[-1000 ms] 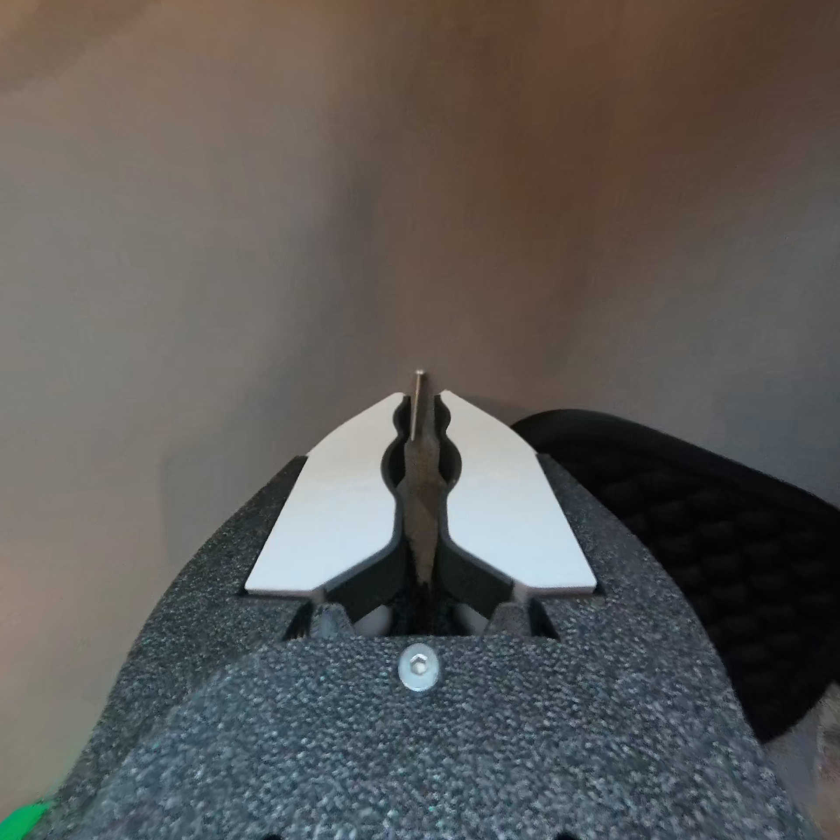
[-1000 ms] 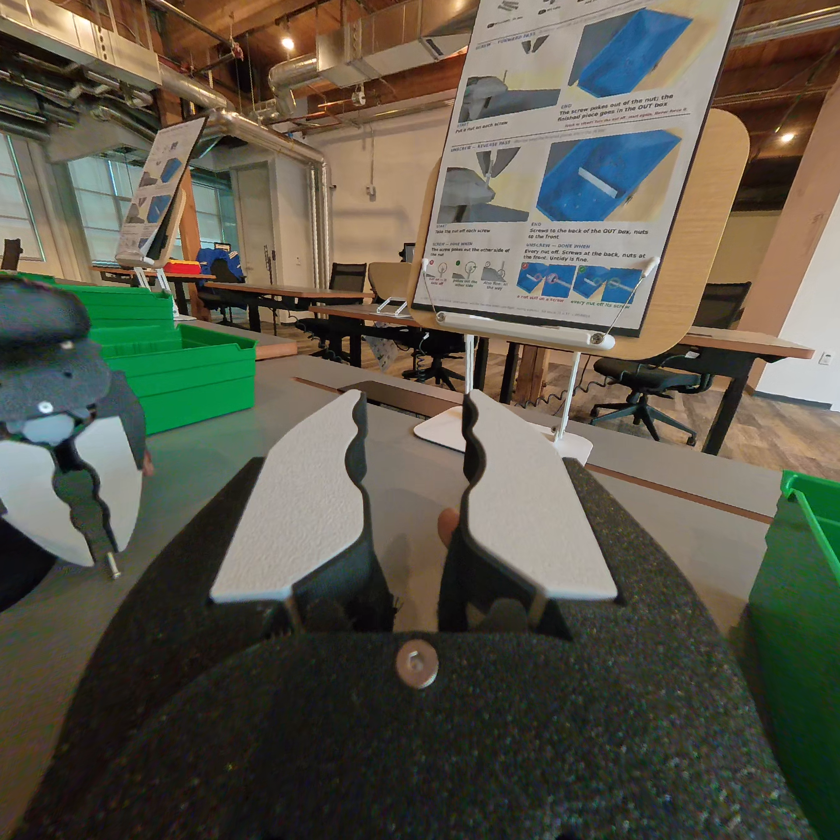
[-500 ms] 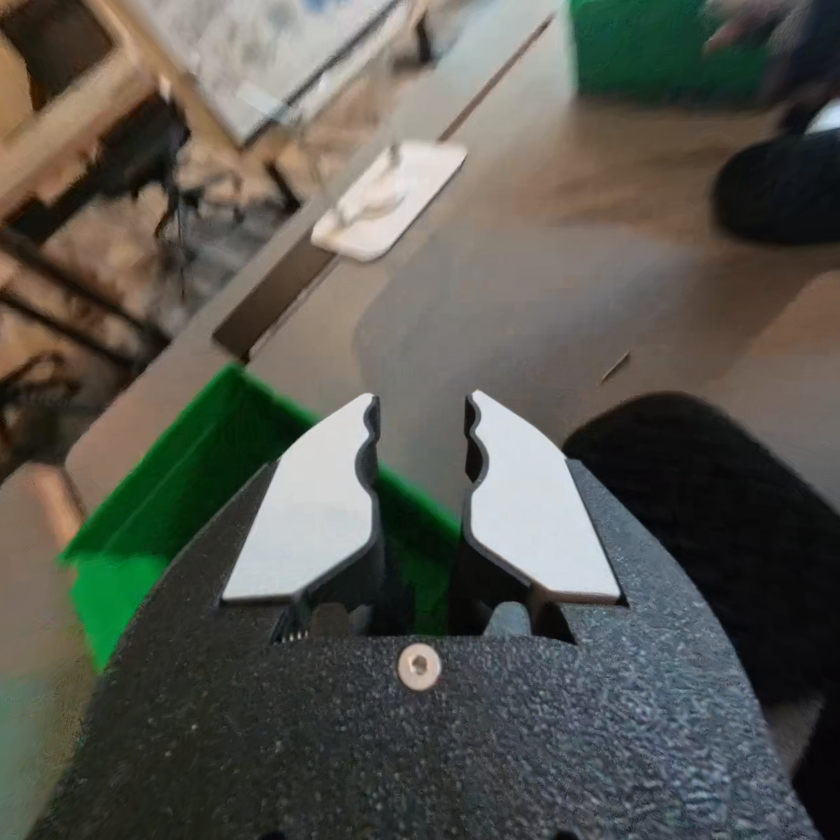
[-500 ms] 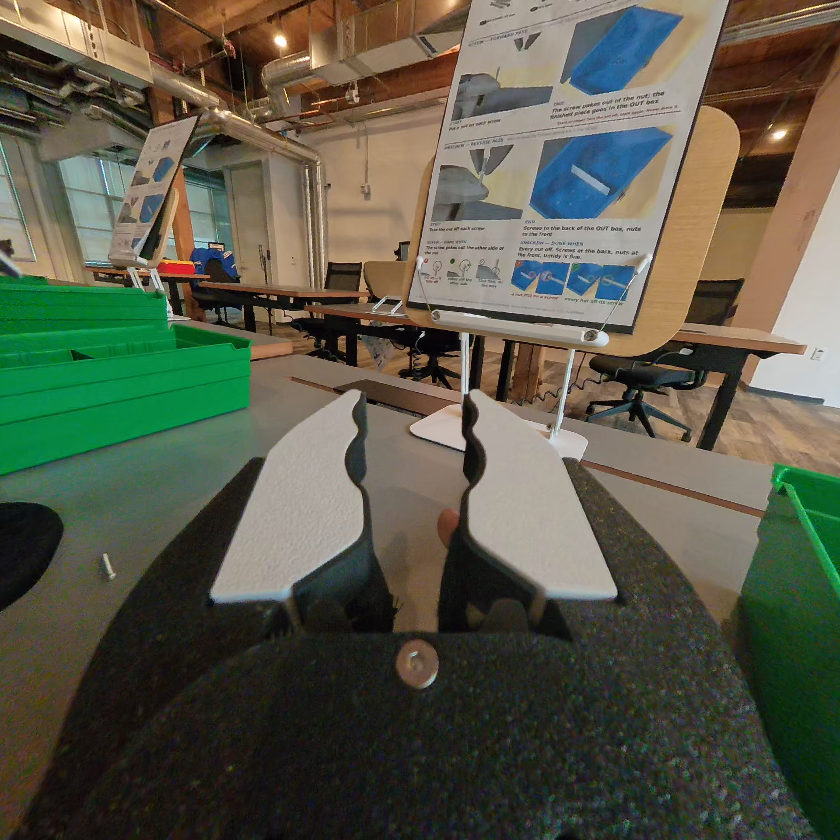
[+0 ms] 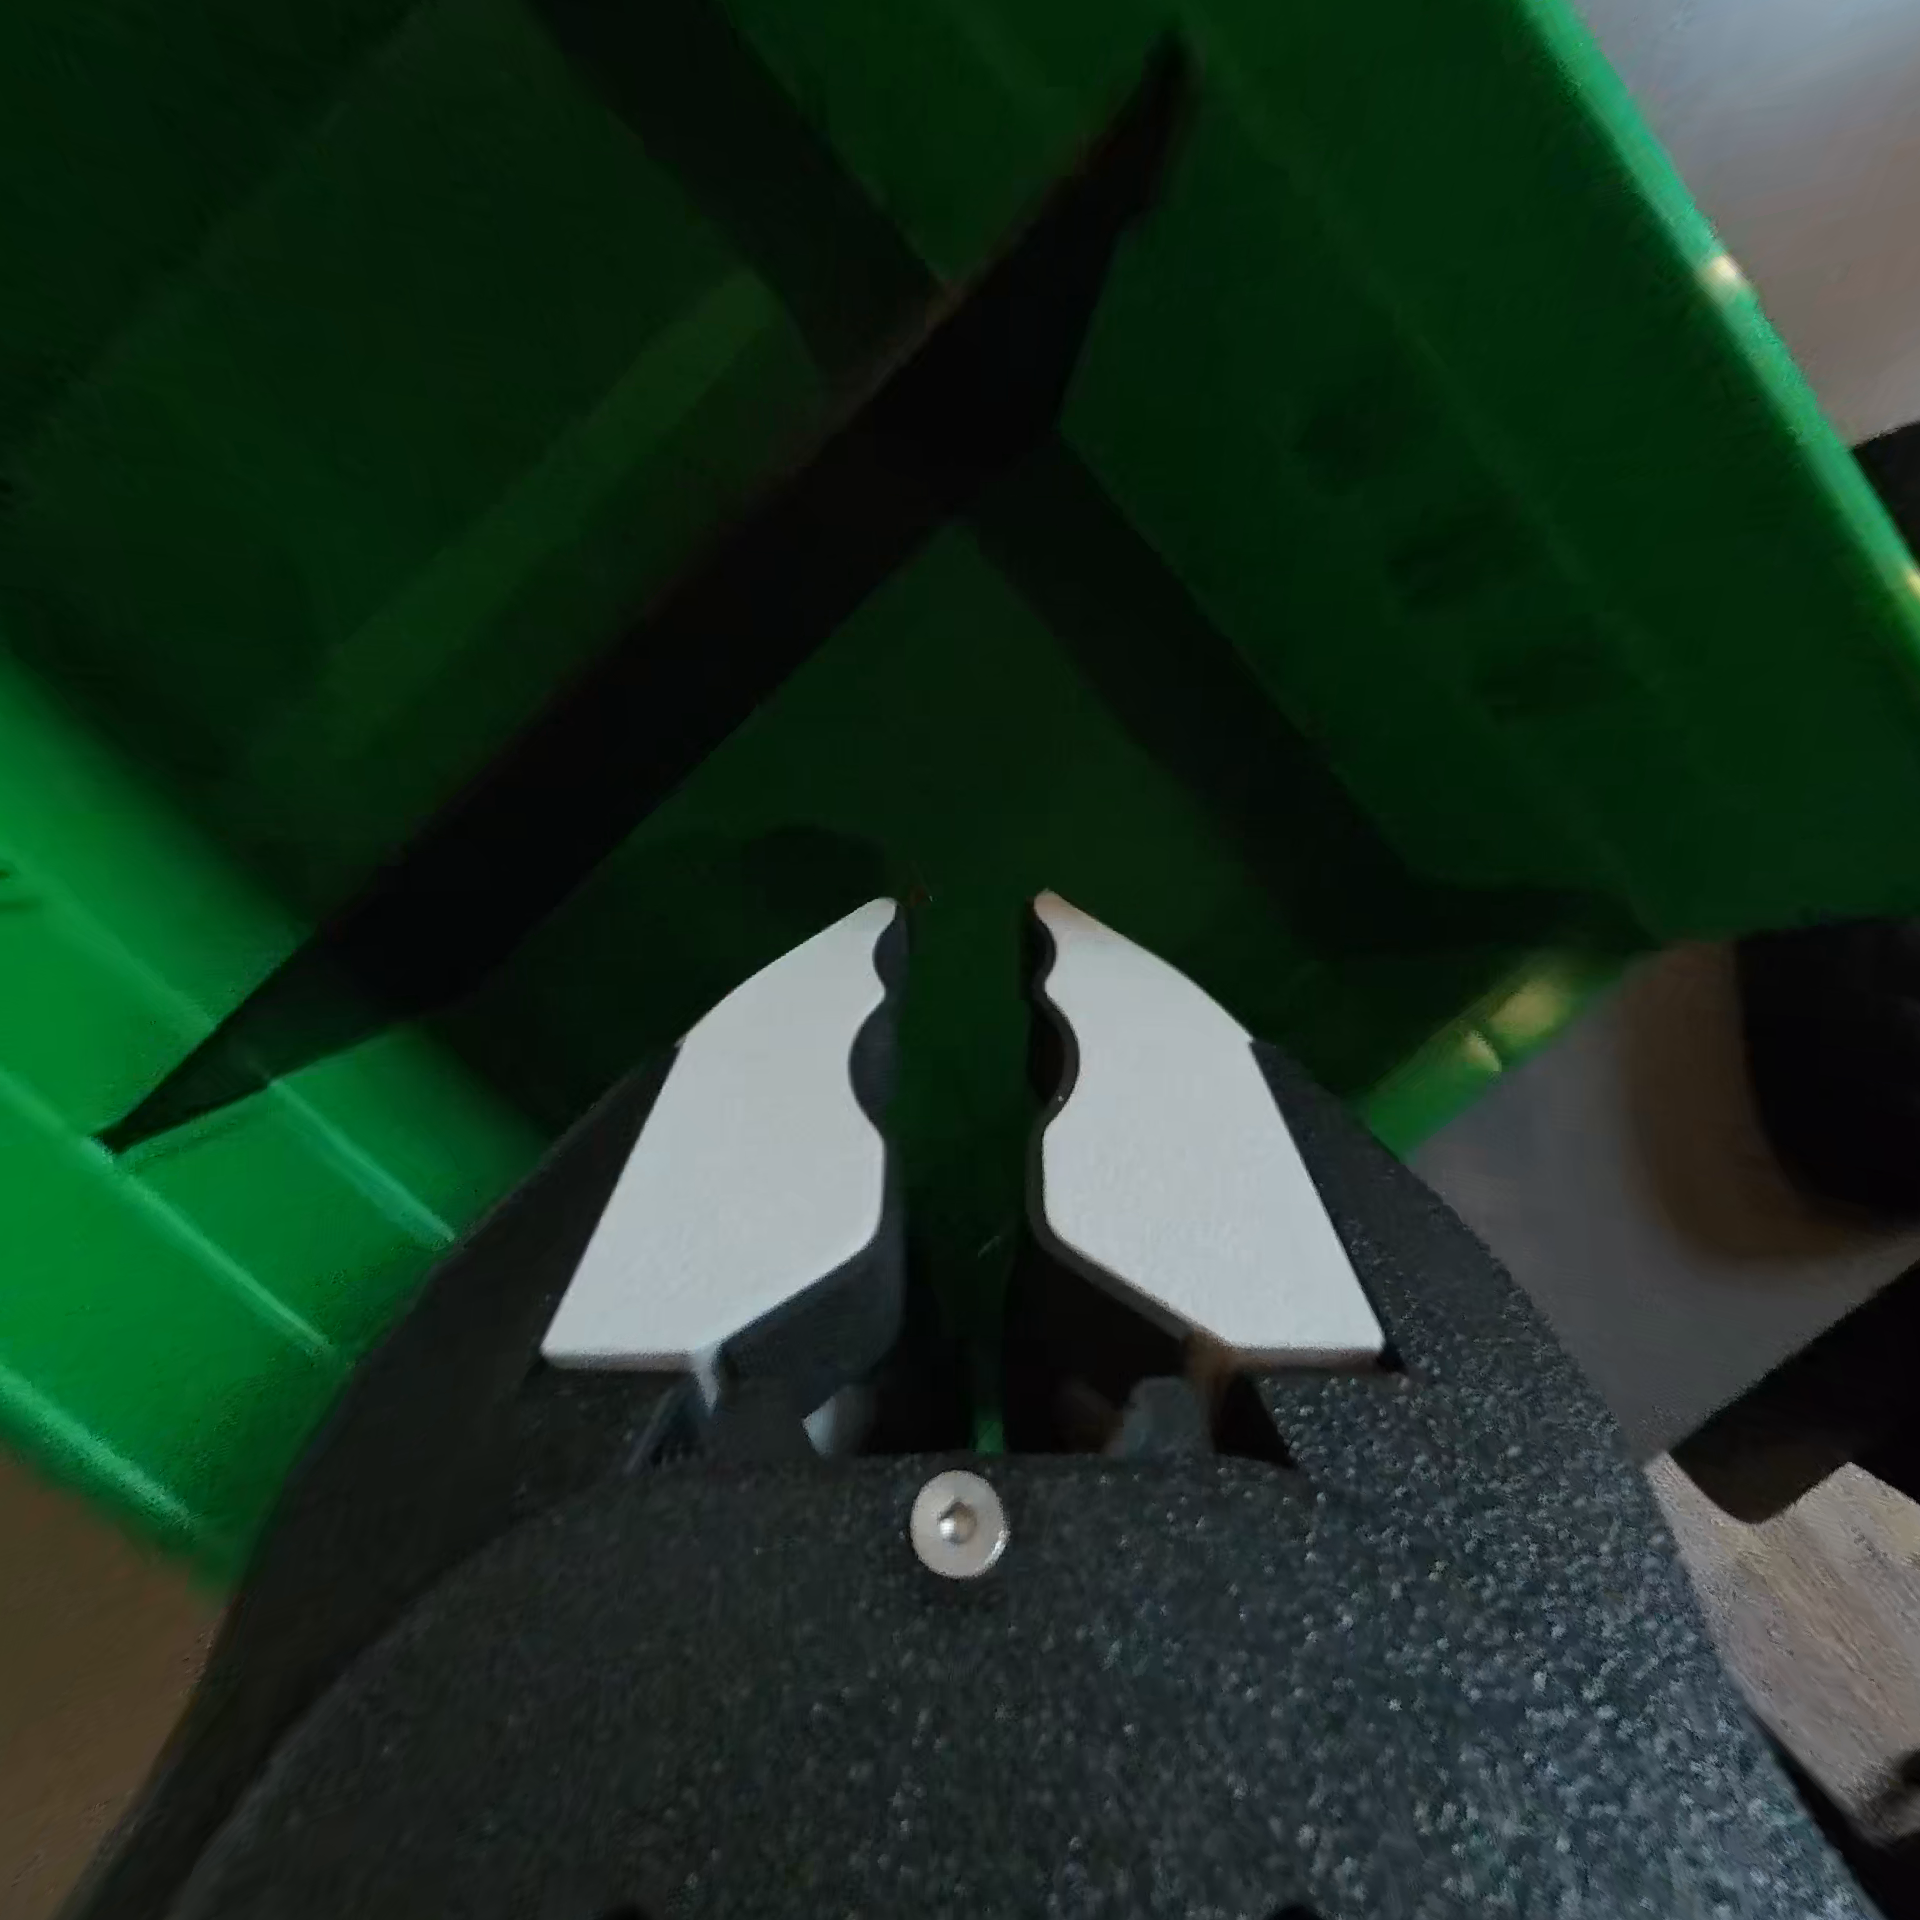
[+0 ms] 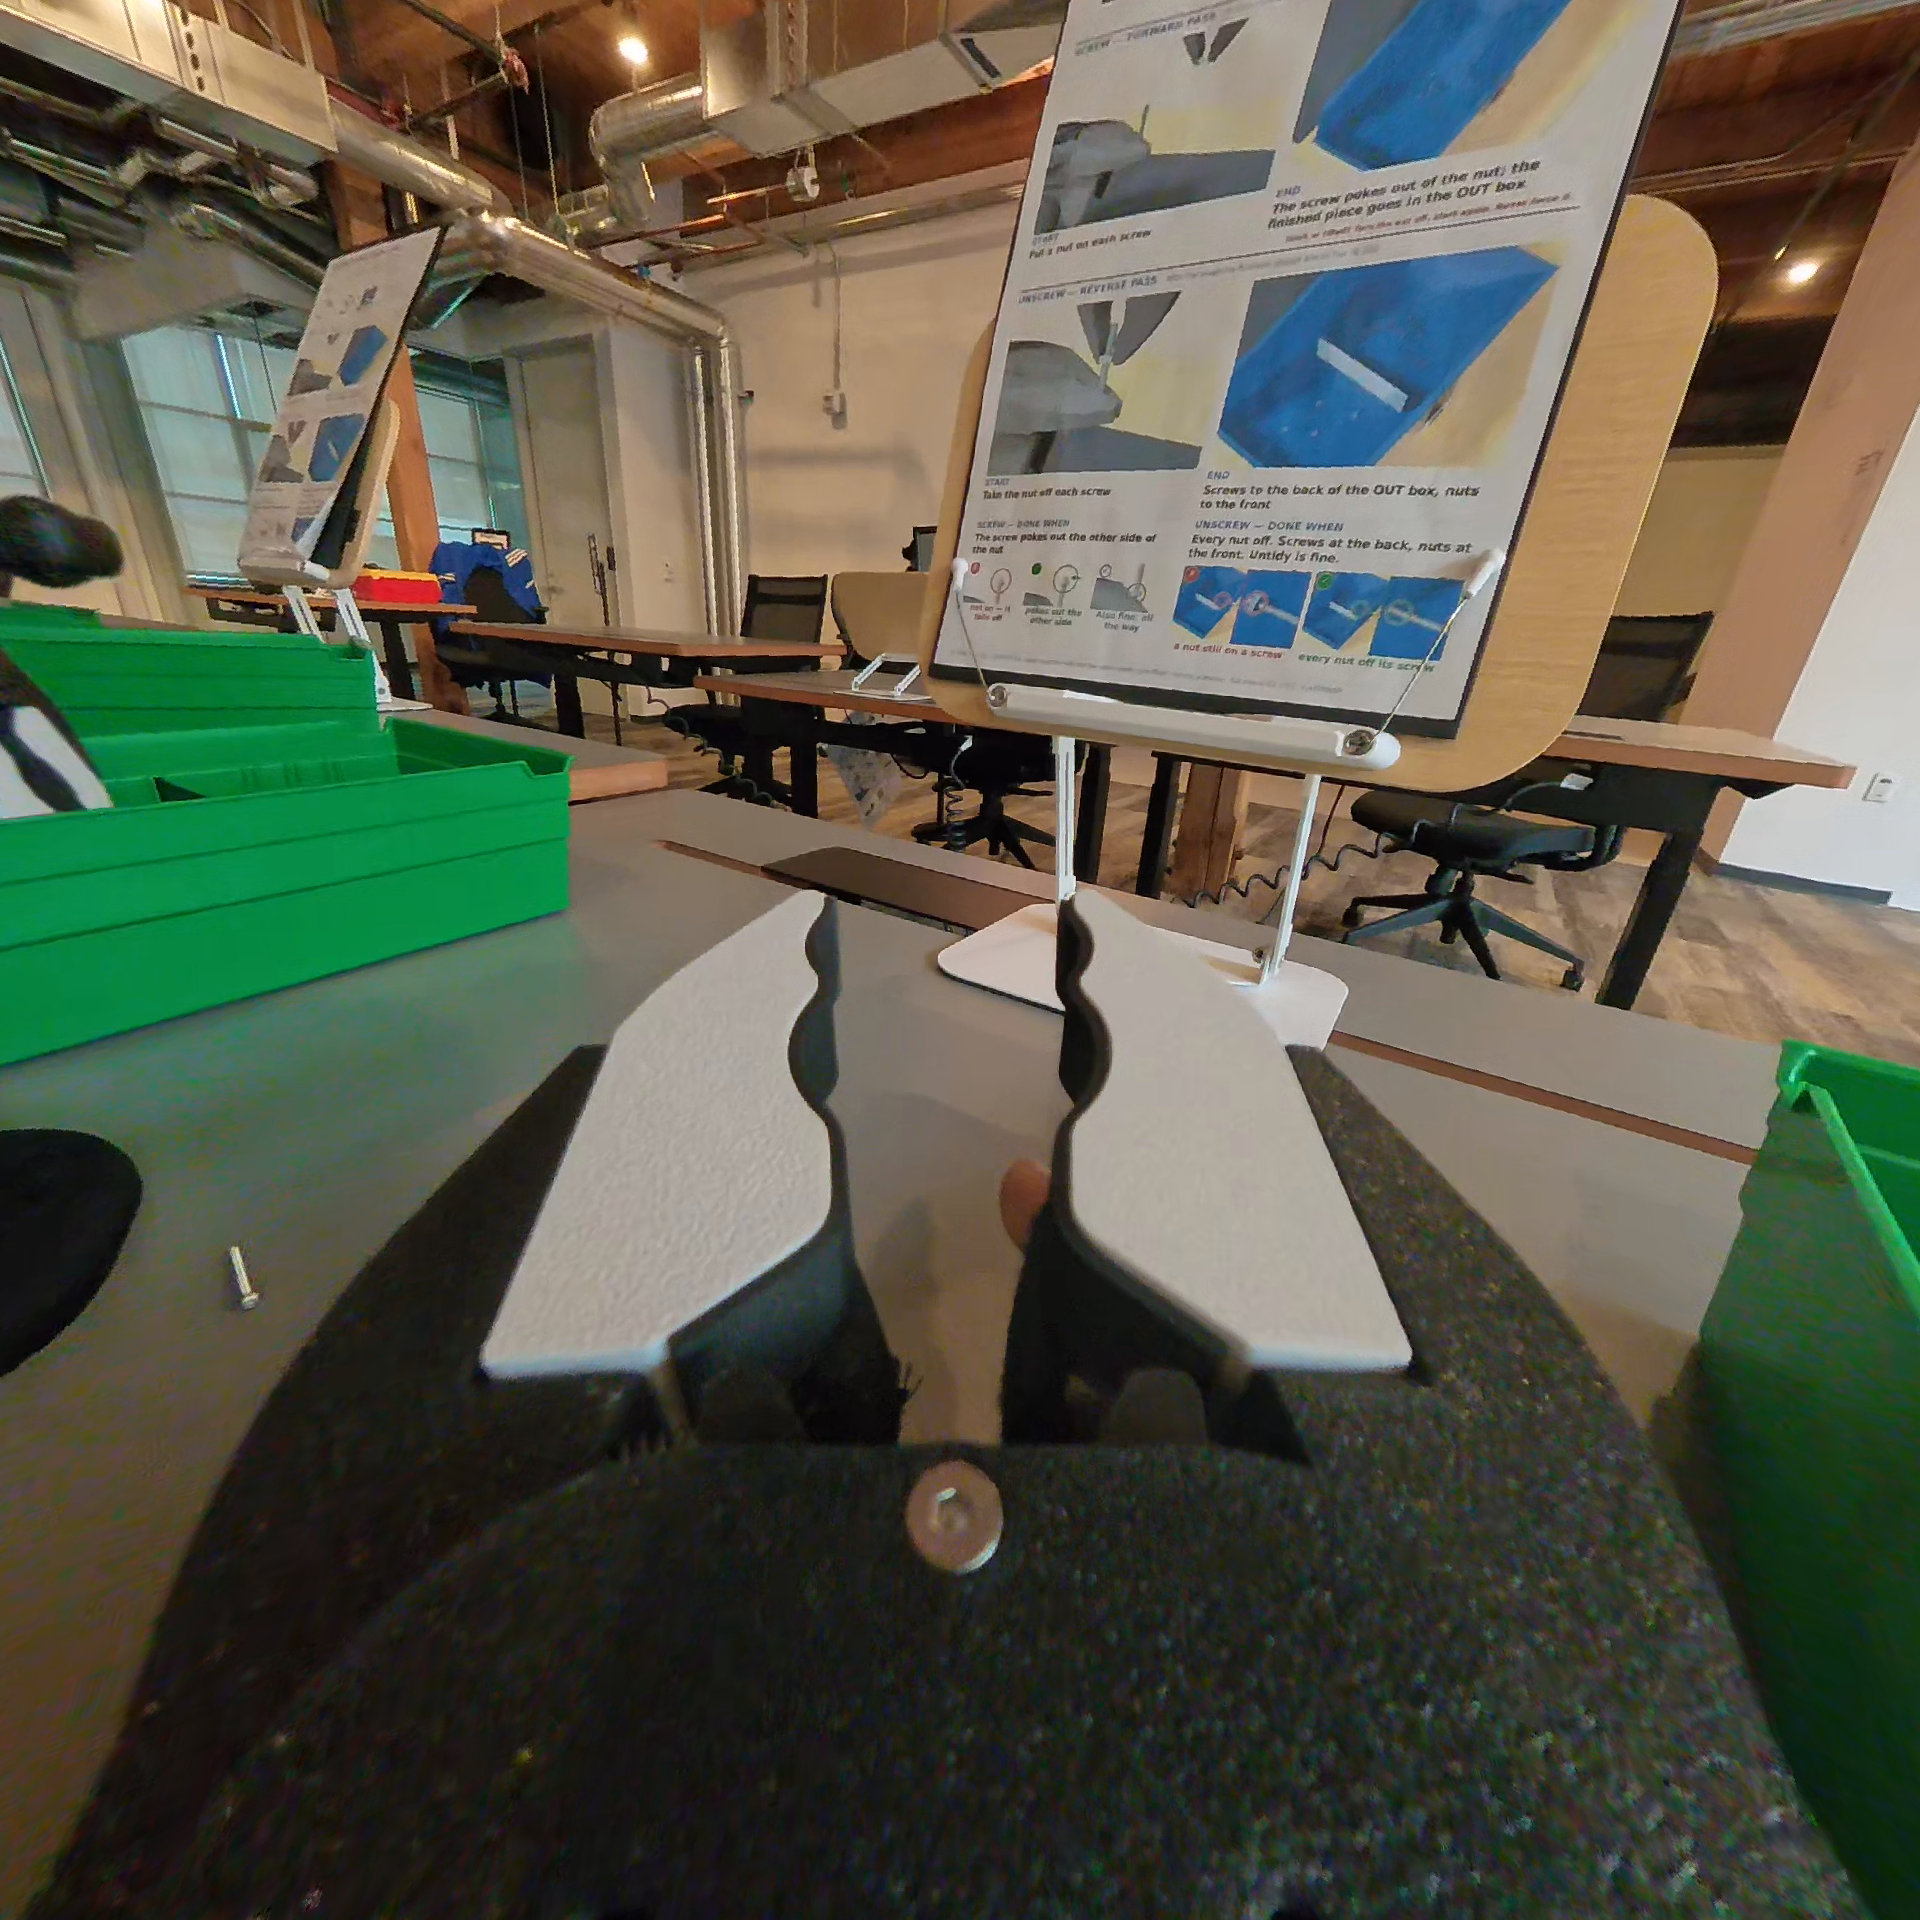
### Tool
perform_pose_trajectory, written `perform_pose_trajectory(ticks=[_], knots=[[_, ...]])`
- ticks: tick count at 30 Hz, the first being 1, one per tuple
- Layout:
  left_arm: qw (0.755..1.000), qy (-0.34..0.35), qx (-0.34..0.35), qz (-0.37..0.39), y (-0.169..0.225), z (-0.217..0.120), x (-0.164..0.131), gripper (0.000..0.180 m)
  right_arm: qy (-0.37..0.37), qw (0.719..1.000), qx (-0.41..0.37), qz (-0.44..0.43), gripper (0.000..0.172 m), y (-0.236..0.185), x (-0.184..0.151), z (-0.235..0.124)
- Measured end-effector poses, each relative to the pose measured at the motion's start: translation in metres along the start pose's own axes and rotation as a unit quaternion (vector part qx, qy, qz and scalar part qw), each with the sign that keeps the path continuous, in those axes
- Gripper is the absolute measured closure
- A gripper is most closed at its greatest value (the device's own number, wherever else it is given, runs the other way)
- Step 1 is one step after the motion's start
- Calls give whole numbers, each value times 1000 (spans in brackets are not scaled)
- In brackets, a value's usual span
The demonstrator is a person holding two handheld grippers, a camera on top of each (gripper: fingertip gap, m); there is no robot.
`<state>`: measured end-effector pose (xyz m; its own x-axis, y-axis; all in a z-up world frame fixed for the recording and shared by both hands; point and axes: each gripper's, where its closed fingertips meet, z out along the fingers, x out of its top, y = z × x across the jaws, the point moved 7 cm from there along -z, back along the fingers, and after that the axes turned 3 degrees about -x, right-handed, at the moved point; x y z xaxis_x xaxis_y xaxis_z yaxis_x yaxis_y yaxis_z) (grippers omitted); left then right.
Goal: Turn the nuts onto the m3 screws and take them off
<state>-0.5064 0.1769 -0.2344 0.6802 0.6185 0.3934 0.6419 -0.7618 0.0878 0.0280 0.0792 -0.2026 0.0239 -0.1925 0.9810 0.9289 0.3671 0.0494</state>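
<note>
**Q.** Where does the task's thing lie, and how do the two tools stand?

**A.** One small silver screw lies flat on the grey table, just beside a black round pad and well apart from either tool. The right gripper rests low over the table with its white fingers parted and only bare tabletop between them. The left gripper points down into a green divided bin; its fingers stand slightly apart, with only the dim green bin floor visible in the gap. Whether nuts lie in that compartment cannot be told: the view is blurred and shadowed. A second green bin stands at the right edge of the right wrist view.

**Q.** How is the screw likely to handle?

**A.** As a judgement: it is light, rigid and smooth, so it is apt to roll or skid when nudged and to pivot if pinched off-centre. Lying flat, it offers little height above the table.

**Q.** Where is it best taken?

**A.** Probably across the shank near the head, fingertips square to its length, leaving the threaded end clear for a nut. A nut, being smaller still, would be held by opposite flats.
</note>
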Motion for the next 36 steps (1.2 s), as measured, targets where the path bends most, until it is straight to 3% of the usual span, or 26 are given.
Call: perform_pose_trajectory(ticks=[9, 23, 27, 31, 36], knots=[[994, -104, 18, -5, -11, 26, -1, 162, 5, 1000, 0, 2, 133, 1, 2, -1], [993, -115, 0, 3, -14, 34, -5, 175, 11, 1000, -1, -1, 133, 1, 4, -2], [996, -89, -4, 0, -14, 25, -4, 176, 11, 1000, -1, 0, 133, 1, 4, -2], [1000, -18, 18, 13, -8, -7, 13, 176, 10, 1000, 2, -1, 133, 0, 3, -2], [986, 48, 65, 143, 50, -40, 64, 176, 4, 1000, 5, -5, 133, -1, 2, 0]])
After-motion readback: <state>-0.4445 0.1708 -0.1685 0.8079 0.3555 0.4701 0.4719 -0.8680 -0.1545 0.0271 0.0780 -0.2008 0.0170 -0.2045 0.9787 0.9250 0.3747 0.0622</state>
